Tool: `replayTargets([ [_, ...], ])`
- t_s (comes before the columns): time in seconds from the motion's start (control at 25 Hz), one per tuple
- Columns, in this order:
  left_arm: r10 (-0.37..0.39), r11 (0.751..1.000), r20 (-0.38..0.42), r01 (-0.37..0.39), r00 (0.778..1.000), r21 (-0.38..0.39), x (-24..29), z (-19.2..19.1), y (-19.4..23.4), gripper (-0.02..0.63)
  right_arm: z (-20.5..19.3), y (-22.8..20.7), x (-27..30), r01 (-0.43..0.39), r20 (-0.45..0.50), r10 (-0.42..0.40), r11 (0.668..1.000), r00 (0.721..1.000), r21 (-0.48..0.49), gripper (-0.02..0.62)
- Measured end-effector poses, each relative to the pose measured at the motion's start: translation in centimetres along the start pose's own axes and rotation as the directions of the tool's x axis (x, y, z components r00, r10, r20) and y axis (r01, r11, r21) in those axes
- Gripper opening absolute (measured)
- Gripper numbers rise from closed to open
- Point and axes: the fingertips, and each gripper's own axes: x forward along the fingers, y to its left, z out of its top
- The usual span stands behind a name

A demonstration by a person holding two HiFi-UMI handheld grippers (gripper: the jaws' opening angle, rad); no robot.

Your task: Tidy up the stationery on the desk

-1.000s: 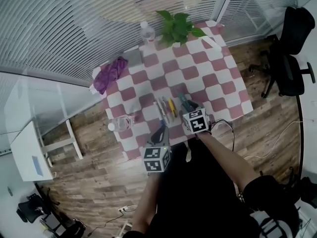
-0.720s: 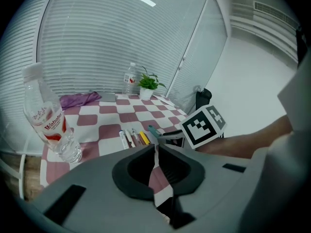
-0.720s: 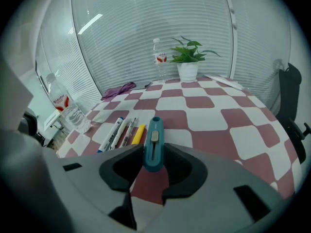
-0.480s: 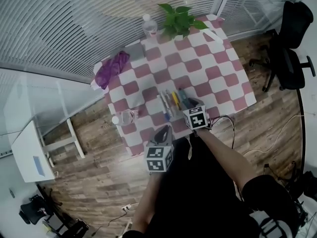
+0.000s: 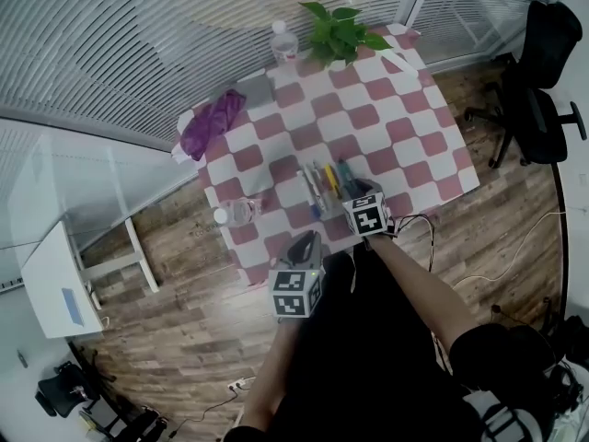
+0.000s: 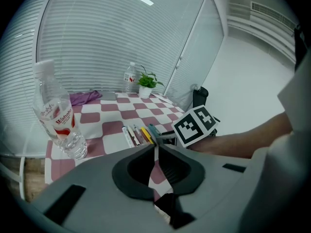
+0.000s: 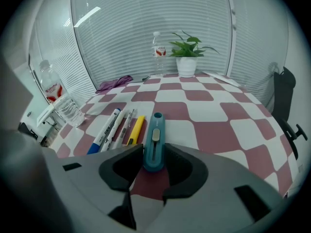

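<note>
On the checkered table (image 5: 396, 90), a blue marker (image 7: 104, 129), thin white pens (image 7: 122, 124) and a yellow pen (image 7: 136, 128) lie side by side in a row (image 5: 319, 184). A teal utility knife (image 7: 154, 139) lies at the right end of that row, flat on the cloth. My right gripper (image 7: 154, 153) (image 5: 355, 193) is shut on its near end, one jaw against each side. My left gripper (image 6: 155, 152) (image 5: 302, 244) hovers at the near table edge, left of the row, shut with nothing in it.
A clear water bottle (image 5: 235, 213) (image 6: 58, 118) stands left of the pens. At the far side are a second bottle (image 5: 282, 40), a potted plant (image 5: 342, 33), a purple cloth (image 5: 212, 122) and a grey pad (image 5: 258, 90). An office chair (image 5: 543, 81) stands at the right.
The head view has shifted a little. Both grippers keep about the same places: the right stays on the teal knife beside the pens, the left stays shut at the near edge.
</note>
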Motion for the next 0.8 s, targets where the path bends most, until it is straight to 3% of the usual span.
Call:
replayTargets([
  [0.8,-0.054,0.997,0.046,0.051,0.998,0.059,-0.9,1.2,0.1,0.051,0.4,0.1,-4.5,0.027,0.113,-0.034,0.998,0.993,0.063,0.153],
])
